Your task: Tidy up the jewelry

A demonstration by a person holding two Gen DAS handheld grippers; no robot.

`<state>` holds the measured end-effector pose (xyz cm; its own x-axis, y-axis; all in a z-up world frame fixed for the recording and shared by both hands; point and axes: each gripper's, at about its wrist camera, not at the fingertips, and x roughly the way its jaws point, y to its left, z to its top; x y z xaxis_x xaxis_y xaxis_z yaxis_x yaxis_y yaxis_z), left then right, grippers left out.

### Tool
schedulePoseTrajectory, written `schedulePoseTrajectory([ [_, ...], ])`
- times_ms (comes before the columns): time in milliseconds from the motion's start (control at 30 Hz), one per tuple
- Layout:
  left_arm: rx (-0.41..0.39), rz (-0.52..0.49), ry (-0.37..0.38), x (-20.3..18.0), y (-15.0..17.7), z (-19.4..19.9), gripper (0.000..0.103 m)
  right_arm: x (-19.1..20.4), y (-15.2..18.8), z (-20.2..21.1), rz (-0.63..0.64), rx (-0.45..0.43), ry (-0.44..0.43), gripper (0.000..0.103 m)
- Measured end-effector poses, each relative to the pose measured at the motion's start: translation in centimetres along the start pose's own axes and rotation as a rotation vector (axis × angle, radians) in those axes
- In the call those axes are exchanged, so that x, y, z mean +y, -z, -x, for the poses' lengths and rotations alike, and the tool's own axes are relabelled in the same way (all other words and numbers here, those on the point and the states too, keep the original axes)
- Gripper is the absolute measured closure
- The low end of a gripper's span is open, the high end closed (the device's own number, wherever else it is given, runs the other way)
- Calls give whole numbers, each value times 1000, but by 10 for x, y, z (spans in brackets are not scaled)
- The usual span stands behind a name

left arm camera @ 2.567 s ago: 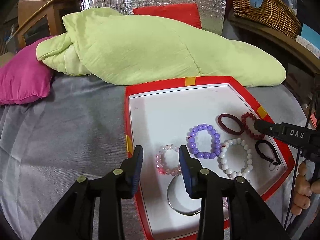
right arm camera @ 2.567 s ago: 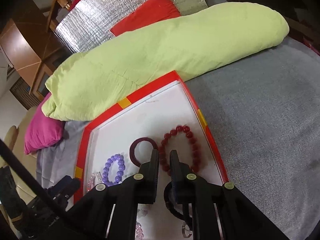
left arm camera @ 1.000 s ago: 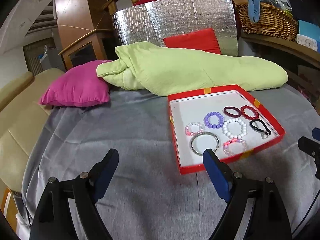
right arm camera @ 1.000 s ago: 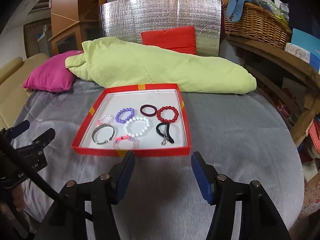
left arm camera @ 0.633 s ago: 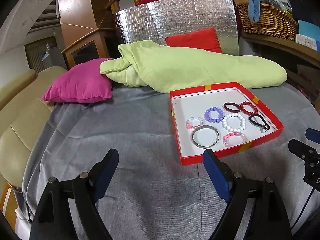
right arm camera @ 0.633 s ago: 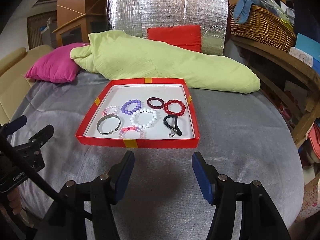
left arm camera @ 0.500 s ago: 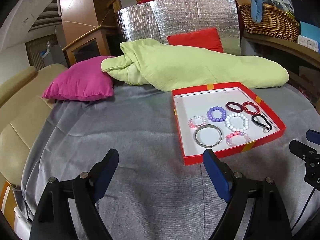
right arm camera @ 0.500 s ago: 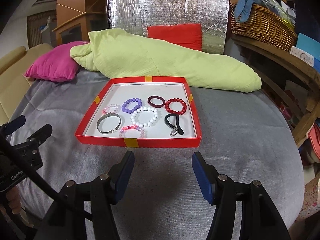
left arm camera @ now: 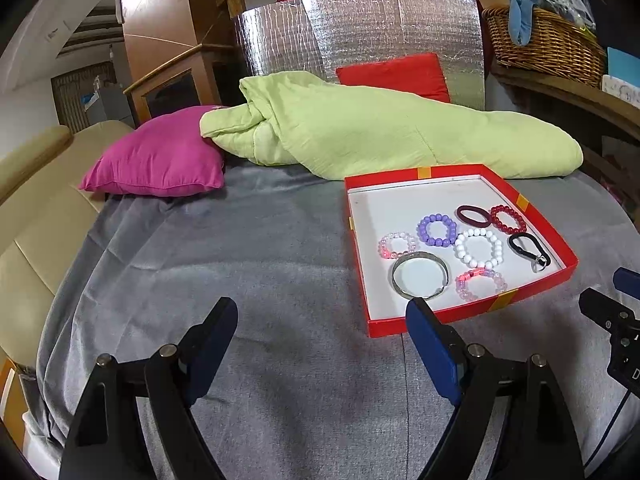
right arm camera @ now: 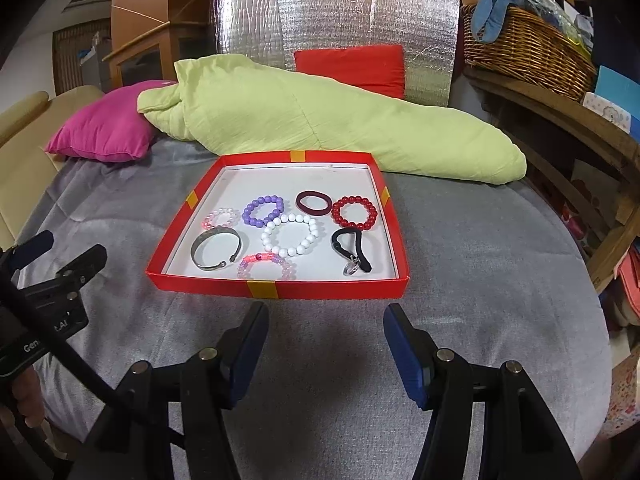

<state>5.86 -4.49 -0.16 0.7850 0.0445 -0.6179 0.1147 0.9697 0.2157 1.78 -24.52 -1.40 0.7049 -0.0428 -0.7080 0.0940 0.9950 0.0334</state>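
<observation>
A shallow red box [right arm camera: 280, 290] with a white floor sits on a grey blanket [right arm camera: 480, 260] spread over a bed. Eight pieces of jewelry lie inside it, none stacked on another. In the back row, from left to right in the right wrist view, are a pale pink bead bracelet [right arm camera: 221, 218], a purple bead bracelet [right arm camera: 263, 211], a dark maroon band [right arm camera: 314, 201] and a red bead bracelet [right arm camera: 354, 212]; the maroon band and the red bracelet lie just beside each other. A white bead bracelet [right arm camera: 291, 234] sits in the middle. Nearer the front are a silver cuff bangle [right arm camera: 216, 249], a pink and clear bead bracelet [right arm camera: 266, 266] and a black cord with a metal clasp [right arm camera: 352, 250].

The left gripper [left arm camera: 322, 340] hovers over the blanket in front of the box and to its left, with its two blue-padded fingers spread wide and holding nothing. The right gripper [right arm camera: 326, 344] hovers just in front of the box's near wall, with its fingers also spread wide and holding nothing.

Behind the box lie a rolled light green quilt [right arm camera: 320, 128], a magenta pillow [right arm camera: 104, 130] and a red cushion [right arm camera: 350, 66] against a silver foil panel [right arm camera: 332, 20]. A wicker basket [right arm camera: 528, 54] stands on a wooden shelf at the right.
</observation>
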Motion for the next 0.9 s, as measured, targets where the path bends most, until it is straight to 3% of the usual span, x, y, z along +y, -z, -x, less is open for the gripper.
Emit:
schedulePoseTrajectory([
  [900, 1, -21, 7, -8, 0, 0, 16, -10, -1, -3, -25, 0, 22, 39],
])
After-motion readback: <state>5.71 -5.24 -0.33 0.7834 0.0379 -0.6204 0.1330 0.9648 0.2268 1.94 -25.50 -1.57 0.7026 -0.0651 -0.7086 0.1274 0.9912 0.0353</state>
